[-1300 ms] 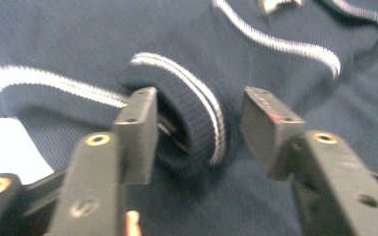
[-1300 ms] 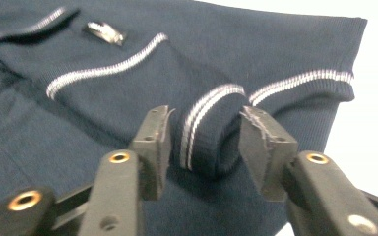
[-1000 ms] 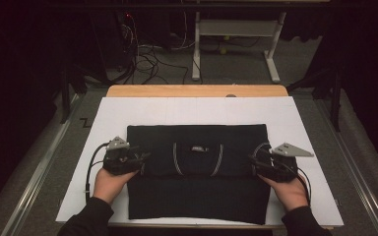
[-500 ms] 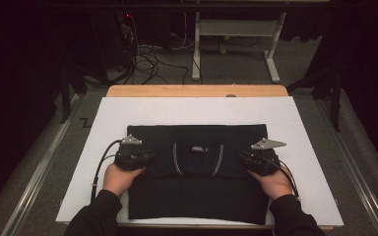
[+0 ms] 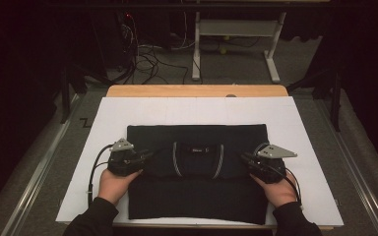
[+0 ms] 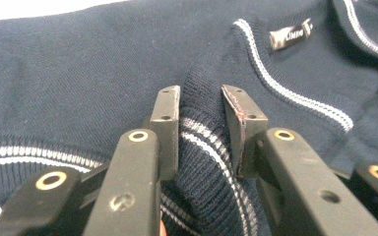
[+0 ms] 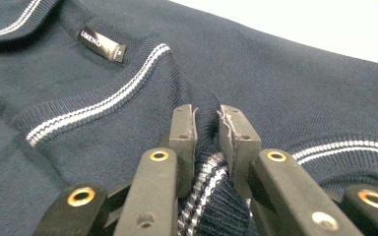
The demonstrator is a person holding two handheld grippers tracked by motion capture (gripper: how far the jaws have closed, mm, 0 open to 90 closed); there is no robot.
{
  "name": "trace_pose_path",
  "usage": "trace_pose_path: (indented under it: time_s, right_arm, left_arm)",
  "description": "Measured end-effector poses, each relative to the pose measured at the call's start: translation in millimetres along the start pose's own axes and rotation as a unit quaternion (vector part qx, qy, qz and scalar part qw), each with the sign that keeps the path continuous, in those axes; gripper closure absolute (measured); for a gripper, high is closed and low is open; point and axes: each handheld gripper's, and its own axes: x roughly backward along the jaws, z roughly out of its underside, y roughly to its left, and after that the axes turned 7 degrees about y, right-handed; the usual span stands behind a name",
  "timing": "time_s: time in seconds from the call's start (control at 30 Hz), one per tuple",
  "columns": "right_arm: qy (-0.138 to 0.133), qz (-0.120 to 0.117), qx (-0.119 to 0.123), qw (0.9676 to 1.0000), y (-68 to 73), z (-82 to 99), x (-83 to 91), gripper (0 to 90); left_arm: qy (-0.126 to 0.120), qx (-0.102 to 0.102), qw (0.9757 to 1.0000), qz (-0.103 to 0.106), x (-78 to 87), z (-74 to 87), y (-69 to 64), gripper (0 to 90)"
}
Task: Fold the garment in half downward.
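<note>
A white-topped counter [image 5: 142, 113] carries a folded navy sweater [image 5: 197, 196] at lower centre of the high view. The left claw [image 6: 200, 105] and right claw [image 7: 207, 123], at its side edges, have just closed on bunched striped ribbing, seen up close in the gripper views, along with the neck label [image 7: 102, 44].

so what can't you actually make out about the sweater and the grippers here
- Label lettering: right gripper view, too small and soft to read surely; a speck in the high view.
- Sweater near hem: high view, hidden at the bottom edge between the sleeves.
- Left gripper and right gripper: how many knit layers each pinches, hidden inside the bunched fold.
- Room behind the table: high view, dark.
</note>
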Motion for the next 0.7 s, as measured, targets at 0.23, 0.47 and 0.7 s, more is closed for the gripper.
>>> trace_pose_path:
  time_s: [0.23, 0.47, 0.7]
  right_arm:
    - [-0.021, -0.006, 0.006, 0.9997, 2.7, 7.1, 8.5, 77.1]
    - [-0.027, -0.019, -0.002, 0.9994, 2.1, 9.5, 14.0, 76.9]
    - [-0.038, -0.023, 0.009, 0.9990, 6.7, 12.9, 22.2, 76.3]
  left_arm:
    - [-0.018, -0.009, 0.9993, 0.031, 11.5, 8.8, -6.7, 65.8]
    - [-0.025, -0.018, 0.9990, 0.034, 17.8, 10.8, -12.5, 65.7]
    - [-0.023, -0.025, 0.9989, 0.033, 24.4, 18.2, -14.5, 65.6]
